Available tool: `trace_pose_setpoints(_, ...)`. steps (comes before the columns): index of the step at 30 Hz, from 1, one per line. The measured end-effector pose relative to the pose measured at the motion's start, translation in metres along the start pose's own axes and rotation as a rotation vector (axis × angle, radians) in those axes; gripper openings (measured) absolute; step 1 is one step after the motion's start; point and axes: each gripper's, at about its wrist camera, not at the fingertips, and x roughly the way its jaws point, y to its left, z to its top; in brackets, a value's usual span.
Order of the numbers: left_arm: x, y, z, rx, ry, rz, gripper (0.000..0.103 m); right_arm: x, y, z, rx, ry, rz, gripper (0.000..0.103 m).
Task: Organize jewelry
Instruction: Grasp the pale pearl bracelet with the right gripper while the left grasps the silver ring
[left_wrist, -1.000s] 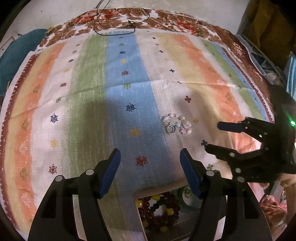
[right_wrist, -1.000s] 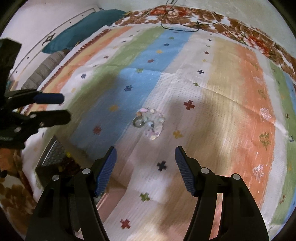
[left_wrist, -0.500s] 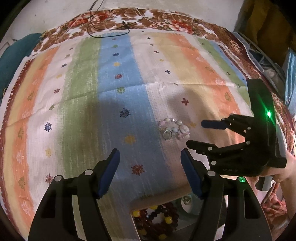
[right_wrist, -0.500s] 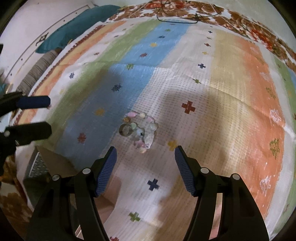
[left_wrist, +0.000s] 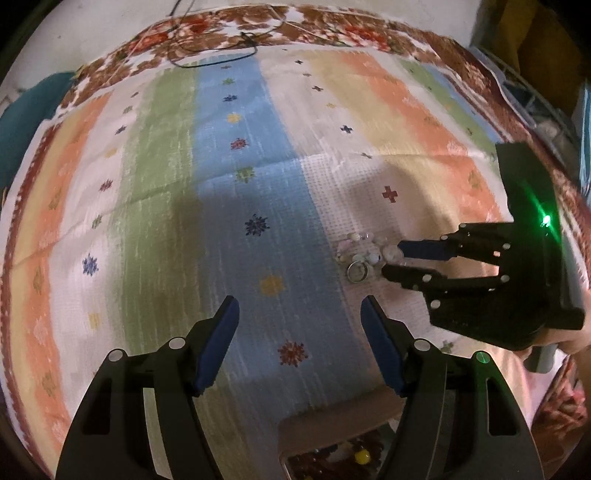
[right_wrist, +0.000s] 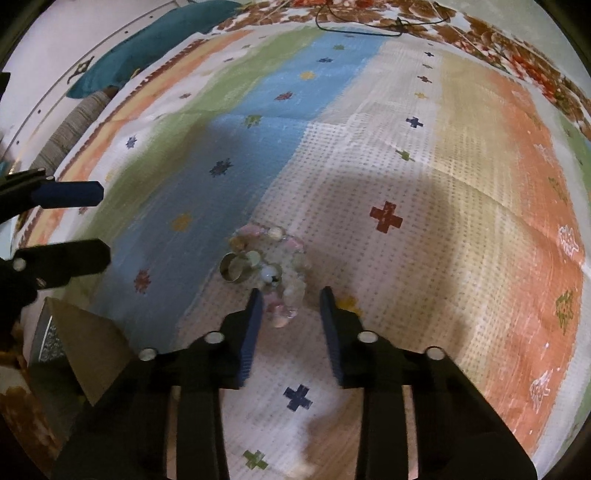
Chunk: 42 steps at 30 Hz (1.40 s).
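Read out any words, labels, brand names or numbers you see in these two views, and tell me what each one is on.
None: neither view shows readable text.
Striped cloth: only woven crosses and star motifs, no letters.
Right tongs and left tongs: plain black bodies, no markings visible.
Pastel bead bracelet and silver ring: no engraving can be made out.

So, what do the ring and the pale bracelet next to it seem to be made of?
The ring looks like polished silver-coloured metal: a smooth band with grey reflections. The bracelet appears to be glossy pastel beads, perhaps stone, shell or glass; blur leaves that open.
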Motion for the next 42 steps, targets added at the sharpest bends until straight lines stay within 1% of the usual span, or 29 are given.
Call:
trace_pose_setpoints(1, 0.003, -0.002, 0.001, 0.014, 0.001, 0.0, 0.068, 0.001, 0.0, 0.0, -0.005, -0.001, -0.001, 0.023)
trace_pose_setpoints(5, 0.016, -0.014, 0.002, 0.084, 0.019, 0.009, 0.068, 0.001, -0.002, -0.001, -0.013, -0.011, 0.006, 0.018)
trace_pose_setpoints(6, 0.019, -0.016, 0.003, 0.096, 0.023, 0.01, 0.068, 0.001, -0.003, -0.002, -0.021, -0.013, 0.004, 0.013)
trace_pose_setpoints(7, 0.021, -0.018, 0.003, 0.11, 0.027, 0.012, 0.068, 0.0, -0.003, -0.003, -0.026, -0.016, 0.005, 0.012)
trace_pose_setpoints(10, 0.031, -0.023, 0.003, 0.153, 0.04, 0.02, 0.068, -0.002, -0.005, -0.005, -0.03, -0.028, 0.0, 0.012)
trace_pose_setpoints(13, 0.038, -0.029, 0.002, 0.185, 0.053, 0.009, 0.067, -0.006, -0.006, -0.005, -0.033, -0.046, -0.009, 0.009)
trace_pose_setpoints(16, 0.041, -0.036, 0.004, 0.22, 0.063, 0.005, 0.067, -0.012, -0.011, -0.006, -0.02, -0.064, -0.001, 0.009)
trace_pose_setpoints(19, 0.042, -0.041, 0.01, 0.229, 0.064, -0.021, 0.067, -0.017, -0.015, -0.006, -0.01, -0.078, 0.007, 0.009)
trace_pose_setpoints(22, 0.049, -0.048, 0.011, 0.273, 0.093, -0.029, 0.066, -0.02, -0.018, -0.007, -0.009, -0.087, 0.002, 0.009)
trace_pose_setpoints(23, 0.054, -0.049, 0.011, 0.29, 0.121, -0.043, 0.066, -0.02, -0.018, -0.007, -0.01, -0.087, 0.002, 0.009)
trace_pose_setpoints(24, 0.057, -0.049, 0.012, 0.297, 0.135, -0.05, 0.065, -0.02, -0.018, -0.008, -0.01, -0.087, 0.003, 0.009)
trace_pose_setpoints(26, 0.059, -0.049, 0.015, 0.3, 0.135, -0.04, 0.061, -0.02, -0.019, -0.01, -0.014, -0.084, 0.002, 0.009)
trace_pose_setpoints(31, 0.066, -0.053, 0.021, 0.32, 0.146, -0.066, 0.061, -0.02, -0.021, -0.013, -0.018, -0.082, 0.007, 0.009)
trace_pose_setpoints(32, 0.068, -0.054, 0.023, 0.319, 0.148, -0.066, 0.059, -0.02, -0.022, -0.013, -0.018, -0.082, 0.004, 0.009)
trace_pose_setpoints(33, 0.07, -0.056, 0.023, 0.325, 0.151, -0.06, 0.053, -0.019, -0.024, -0.015, -0.018, -0.08, -0.001, 0.009)
trace_pose_setpoints(35, 0.074, -0.06, 0.02, 0.354, 0.172, -0.039, 0.043, -0.02, -0.027, -0.017, -0.011, -0.08, -0.007, 0.009)
trace_pose_setpoints(40, 0.078, -0.062, 0.019, 0.367, 0.182, -0.046, 0.038, -0.019, -0.034, -0.019, 0.007, -0.081, 0.002, 0.009)
trace_pose_setpoints(41, 0.078, -0.062, 0.019, 0.369, 0.18, -0.044, 0.033, -0.019, -0.034, -0.019, 0.008, -0.08, 0.001, 0.009)
trace_pose_setpoints(42, 0.078, -0.063, 0.019, 0.372, 0.178, -0.044, 0.025, -0.019, -0.034, -0.019, 0.006, -0.08, -0.001, 0.009)
